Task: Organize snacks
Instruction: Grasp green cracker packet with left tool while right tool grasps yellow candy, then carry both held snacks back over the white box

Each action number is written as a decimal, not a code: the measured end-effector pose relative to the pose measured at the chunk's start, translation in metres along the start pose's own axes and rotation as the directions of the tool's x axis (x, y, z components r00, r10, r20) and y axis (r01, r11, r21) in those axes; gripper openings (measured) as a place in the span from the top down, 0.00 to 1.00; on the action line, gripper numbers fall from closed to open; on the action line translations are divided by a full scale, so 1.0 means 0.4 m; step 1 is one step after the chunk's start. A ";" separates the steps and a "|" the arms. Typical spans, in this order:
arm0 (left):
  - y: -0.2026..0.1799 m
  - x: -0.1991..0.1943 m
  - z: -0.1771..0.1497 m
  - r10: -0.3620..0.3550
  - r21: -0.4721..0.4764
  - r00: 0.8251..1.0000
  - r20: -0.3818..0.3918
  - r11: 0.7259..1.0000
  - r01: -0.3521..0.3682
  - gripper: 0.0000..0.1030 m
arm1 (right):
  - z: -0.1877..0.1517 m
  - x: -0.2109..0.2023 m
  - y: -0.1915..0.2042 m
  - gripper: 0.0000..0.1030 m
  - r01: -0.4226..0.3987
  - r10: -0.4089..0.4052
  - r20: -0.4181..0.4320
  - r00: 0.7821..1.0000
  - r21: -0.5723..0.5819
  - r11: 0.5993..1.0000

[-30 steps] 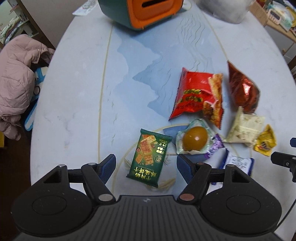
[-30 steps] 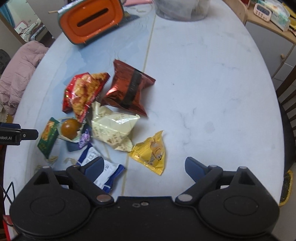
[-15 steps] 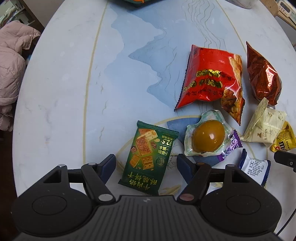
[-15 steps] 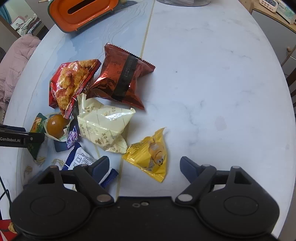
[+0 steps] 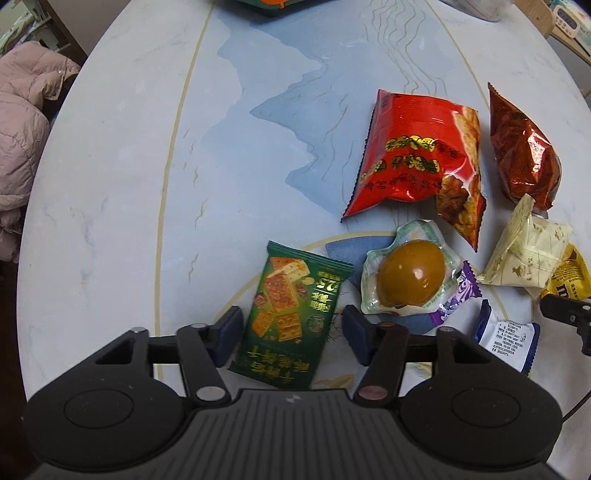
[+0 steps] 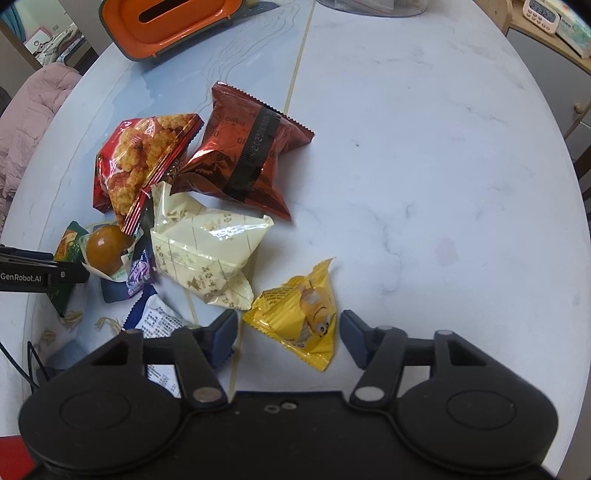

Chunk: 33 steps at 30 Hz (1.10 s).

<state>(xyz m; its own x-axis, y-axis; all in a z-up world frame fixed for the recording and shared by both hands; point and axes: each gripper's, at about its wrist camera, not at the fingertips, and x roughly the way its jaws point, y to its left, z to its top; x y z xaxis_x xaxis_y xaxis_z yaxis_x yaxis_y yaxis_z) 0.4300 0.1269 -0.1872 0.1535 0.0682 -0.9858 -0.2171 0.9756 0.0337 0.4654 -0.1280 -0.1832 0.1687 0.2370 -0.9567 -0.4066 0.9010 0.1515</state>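
Several snack packets lie on a pale marble table (image 5: 110,184). My left gripper (image 5: 291,334) is open, its fingers on either side of a green cracker packet (image 5: 291,317). Beside it lie a wrapped brown egg (image 5: 410,273), a red snack bag (image 5: 413,155) and a dark red foil bag (image 5: 521,147). My right gripper (image 6: 288,334) is open, its fingers on either side of a yellow candy packet (image 6: 299,314). A cream packet (image 6: 207,251), the dark red foil bag (image 6: 247,151), the red snack bag (image 6: 140,162) and a blue-white packet (image 6: 159,321) lie near it.
An orange and green box (image 6: 173,26) stands at the table's far edge. A pink jacket (image 5: 18,129) hangs at the left beside the table. A clear container (image 6: 369,5) and a shelf with a timer (image 6: 539,14) are at the far right.
Both grippers have moved forward and down. The green packet now sits between my left fingers and the yellow packet between my right fingers. Both stay open.
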 end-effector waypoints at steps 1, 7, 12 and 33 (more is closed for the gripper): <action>-0.002 -0.002 -0.002 0.001 0.001 1.000 0.003 1.000 -0.001 0.51 | -0.001 -0.002 0.001 0.46 0.004 -0.004 0.001 1.000 -0.002 1.000; -0.010 -0.015 -0.014 0.027 -0.012 1.000 0.015 1.000 -0.027 0.56 | -0.008 -0.009 0.004 0.55 0.015 -0.015 0.016 1.000 -0.009 1.000; 0.001 -0.037 -0.026 0.027 -0.048 0.999 0.033 0.999 -0.025 0.57 | -0.017 -0.017 -0.006 0.67 0.017 -0.017 0.022 1.000 0.008 1.000; 0.031 -0.239 -0.086 -0.008 -0.076 0.986 0.165 0.997 0.021 0.57 | -0.070 -0.201 0.020 0.68 -0.008 0.008 0.128 0.992 0.002 1.000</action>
<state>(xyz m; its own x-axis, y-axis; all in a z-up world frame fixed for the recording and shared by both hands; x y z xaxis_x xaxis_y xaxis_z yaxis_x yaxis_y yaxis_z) 0.3794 0.1253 -0.0981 0.3120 0.0940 -0.9454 -0.2864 0.9581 0.0008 0.4234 -0.1502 -0.1121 0.2787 0.2887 -0.9159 -0.4063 0.8996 0.1599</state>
